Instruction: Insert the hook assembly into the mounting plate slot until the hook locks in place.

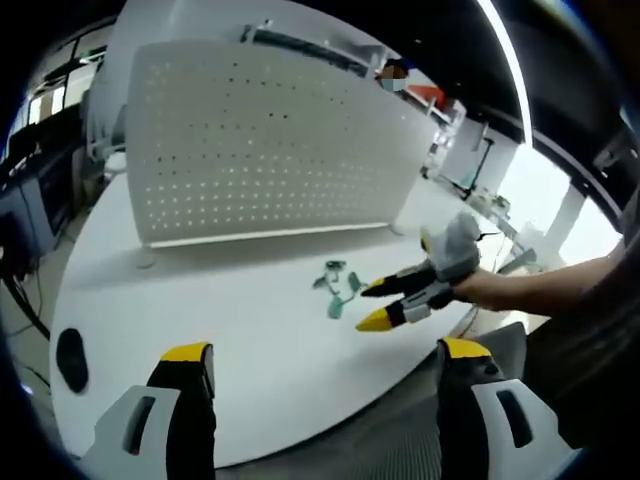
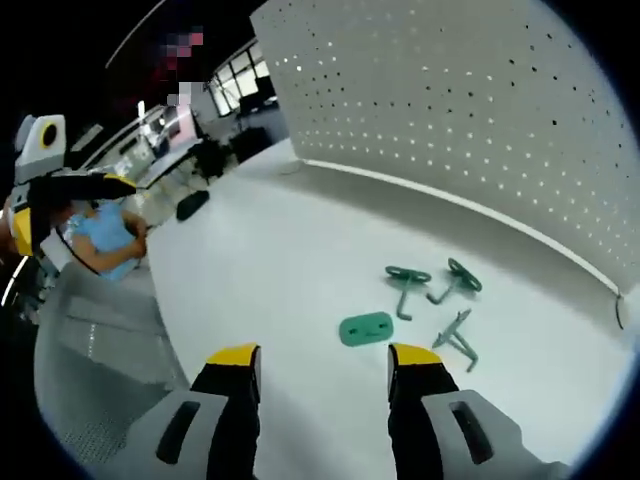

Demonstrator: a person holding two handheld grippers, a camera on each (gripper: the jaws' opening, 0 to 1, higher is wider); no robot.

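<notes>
1. Plate (image 2: 365,328) lies flat on the table (image 2: 260,260), just ahead of the right claw (image 2: 322,365), between its tips; jaws apart, empty.
2. Three hooks (image 2: 440,300) loose just beyond the plate, right of it.
3. Step: reach, nothing gripped yet. Next likely: drop onto plate or hook and close.
4. Right claw held low and forward; left claw (image 1: 318,362) back at the near edge, jaws apart, empty.

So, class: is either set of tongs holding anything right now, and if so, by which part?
Nothing is held. The right tongs stand open just short of the green mounting plate, with the hooks loose on the table. The left tongs are open and empty.
</notes>
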